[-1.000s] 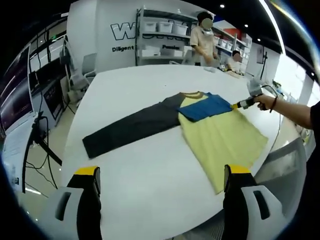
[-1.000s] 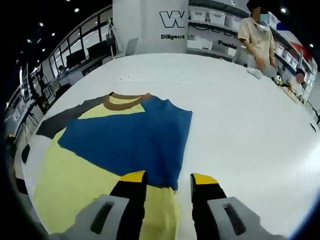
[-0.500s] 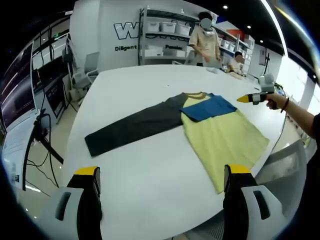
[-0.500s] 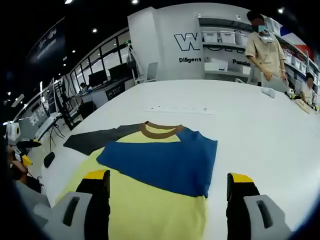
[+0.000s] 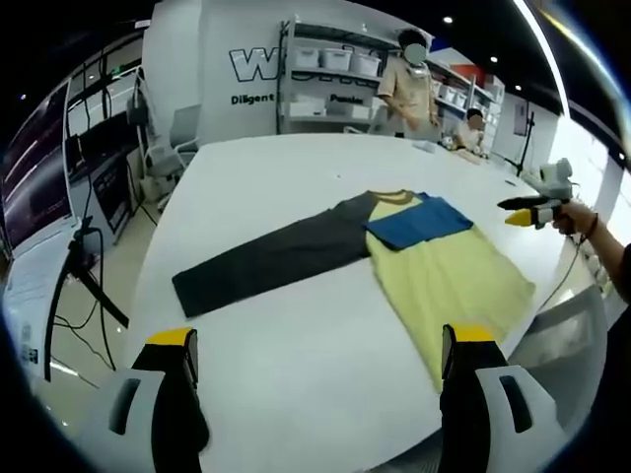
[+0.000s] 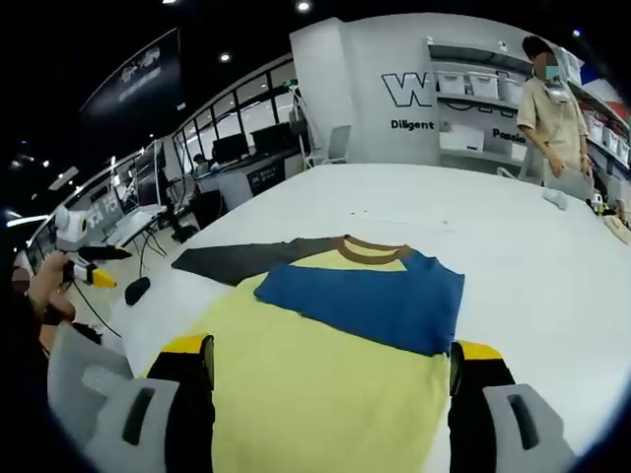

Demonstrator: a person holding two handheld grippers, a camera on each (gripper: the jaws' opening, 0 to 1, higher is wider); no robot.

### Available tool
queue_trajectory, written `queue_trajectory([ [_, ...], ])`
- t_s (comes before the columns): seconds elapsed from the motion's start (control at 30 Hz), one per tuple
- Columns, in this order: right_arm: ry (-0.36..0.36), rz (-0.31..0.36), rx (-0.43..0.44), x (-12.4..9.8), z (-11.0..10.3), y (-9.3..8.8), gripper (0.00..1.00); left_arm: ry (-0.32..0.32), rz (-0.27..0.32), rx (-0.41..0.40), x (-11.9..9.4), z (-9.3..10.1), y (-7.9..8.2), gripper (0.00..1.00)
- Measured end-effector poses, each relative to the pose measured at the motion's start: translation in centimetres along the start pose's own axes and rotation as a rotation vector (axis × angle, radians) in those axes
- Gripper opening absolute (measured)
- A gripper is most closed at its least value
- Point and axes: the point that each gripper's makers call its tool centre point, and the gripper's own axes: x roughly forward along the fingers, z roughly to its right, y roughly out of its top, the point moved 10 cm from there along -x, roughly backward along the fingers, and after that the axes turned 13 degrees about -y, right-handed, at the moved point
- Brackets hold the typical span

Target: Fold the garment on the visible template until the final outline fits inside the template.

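— On the white table we've got the shirt lying flat, yellow body toward the near edge, blue sleeve folded across the chest just under the brown collar.

— Yep, and the dark grey sleeve is stretched straight out to the side. Our left gripper has its jaws spread wide, nothing in them.

— Same for our right gripper: jaws wide apart, hovering above the yellow part.
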Motion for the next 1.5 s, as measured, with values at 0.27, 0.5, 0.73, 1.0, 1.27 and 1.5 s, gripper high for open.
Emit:
queue_trajectory([
  [0.27,0.04,-0.027,-0.071,-3.2,-1.6,-2.3,0.99,0.035,-0.004,-0.019,-0.1,-1.4,0.1,0.99],
  [0.5,0.065,-0.022,-0.076,-5.2,-2.6,-3.0,0.99,0.039,0.0,-0.053,0.5,-1.9,0.1,0.97],
  [0.73,0.089,-0.001,-0.113,-7.1,-3.4,-3.2,0.99,0.101,-0.001,-0.146,0.8,-2.7,-0.1,0.93],
  [1.0,0.075,0.005,-0.092,-7.5,-4.1,-4.3,0.99,0.076,0.061,-0.222,1.7,-4.5,0.2,0.87],
  [1.27,0.05,-0.007,-0.11,-7.7,-3.7,-4.8,0.98,0.149,0.071,-0.328,4.1,-7.9,0.0,0.76],
  [1.5,0.024,-0.004,-0.124,-8.2,-3.4,-4.7,0.98,0.2,0.027,-0.325,5.7,-10.5,-1.1,0.68],
])
